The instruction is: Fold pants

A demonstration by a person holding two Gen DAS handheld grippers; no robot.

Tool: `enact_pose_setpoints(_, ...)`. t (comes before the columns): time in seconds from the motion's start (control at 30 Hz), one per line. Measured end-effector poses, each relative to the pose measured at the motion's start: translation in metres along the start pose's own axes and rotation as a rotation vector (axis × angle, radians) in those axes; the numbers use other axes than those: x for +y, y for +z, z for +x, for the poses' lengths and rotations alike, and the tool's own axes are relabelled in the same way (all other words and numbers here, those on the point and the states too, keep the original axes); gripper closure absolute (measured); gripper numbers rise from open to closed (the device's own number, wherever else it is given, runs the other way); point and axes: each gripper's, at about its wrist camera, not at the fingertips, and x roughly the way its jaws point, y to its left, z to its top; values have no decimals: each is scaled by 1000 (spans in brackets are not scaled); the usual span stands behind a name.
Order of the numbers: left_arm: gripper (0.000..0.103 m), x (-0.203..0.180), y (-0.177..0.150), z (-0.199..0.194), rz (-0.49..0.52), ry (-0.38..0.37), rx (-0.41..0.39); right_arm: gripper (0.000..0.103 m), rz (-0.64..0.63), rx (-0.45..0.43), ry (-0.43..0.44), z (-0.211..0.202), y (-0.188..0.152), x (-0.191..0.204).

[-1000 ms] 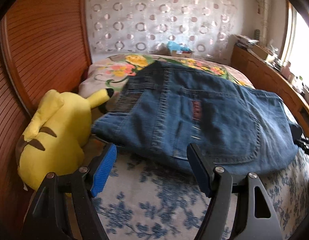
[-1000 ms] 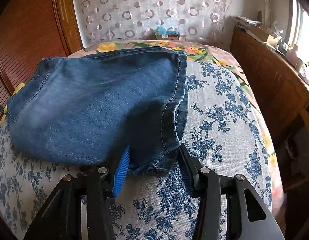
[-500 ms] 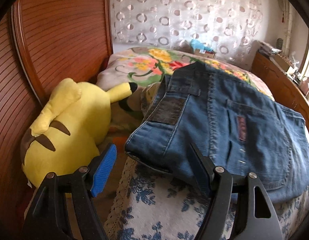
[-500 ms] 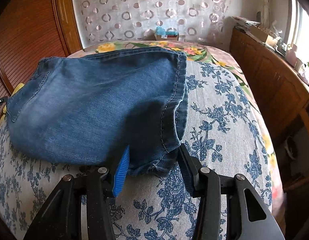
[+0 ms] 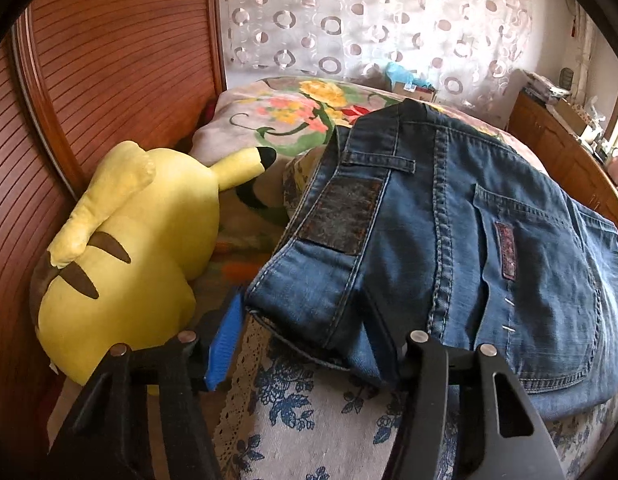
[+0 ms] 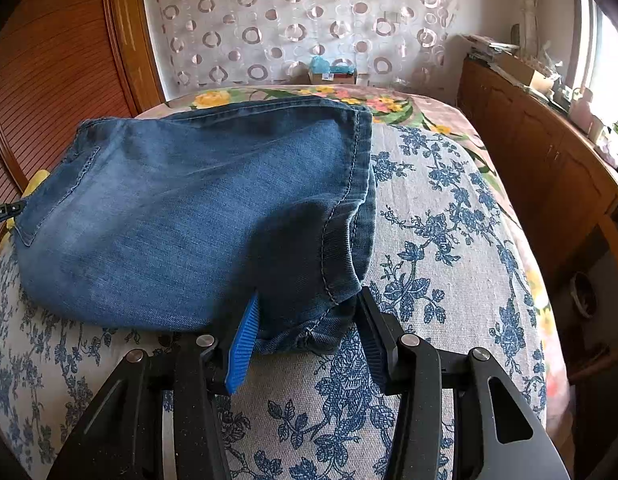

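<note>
Blue jeans (image 5: 449,220) lie folded across the bed, waistband and back pocket up in the left wrist view. My left gripper (image 5: 305,308) straddles the near waistband corner. Its jaws are closing, with the denim between them and draped over the right finger; I see no firm pinch. In the right wrist view the leg end of the jeans (image 6: 189,208) lies flat. My right gripper (image 6: 307,300) is closing tighter on the bunched hem corner, pads against the cloth on both sides.
A yellow plush toy (image 5: 129,248) lies left of the waistband against the wooden headboard (image 5: 89,80). The blue-flowered bed cover (image 6: 429,240) runs right to a wooden cabinet (image 6: 549,160). A small box (image 5: 413,88) sits at the bed's far end.
My left gripper has swung left along the jeans to the waistband corner, come closer to it, and its jaws have narrowed. The right gripper keeps still on the hem.
</note>
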Motion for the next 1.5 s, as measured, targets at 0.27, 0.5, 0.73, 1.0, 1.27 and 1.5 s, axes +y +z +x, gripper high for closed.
enact_pose_setpoints(0.27, 78, -12, 0, -8, 74, 18, -28, 86, -19, -6, 34, -1, 4, 0)
enact_pose_setpoints(0.5, 88, -13, 7, -37, 55, 11, -115, 88, -21, -90, 41, -22, 17, -2)
enact_pose_setpoints(0.73, 88, -22, 8, -84, 72, -6, -212, 88, -30, -166, 18, -45, 24, -6)
enact_pose_setpoints(1.0, 88, -31, -20, -124, 69, -60, -244, 88, -17, -235, -7, -81, 13, -18)
enact_pose_setpoints(1.27, 88, -42, -52, -156, 76, -111, -262, 88, 10, -259, -23, -105, -21, -31)
enact_pose_setpoints(1.5, 89, -50, -74, -190, 95, -143, -297, 88, 14, -301, -57, -131, -41, -26)
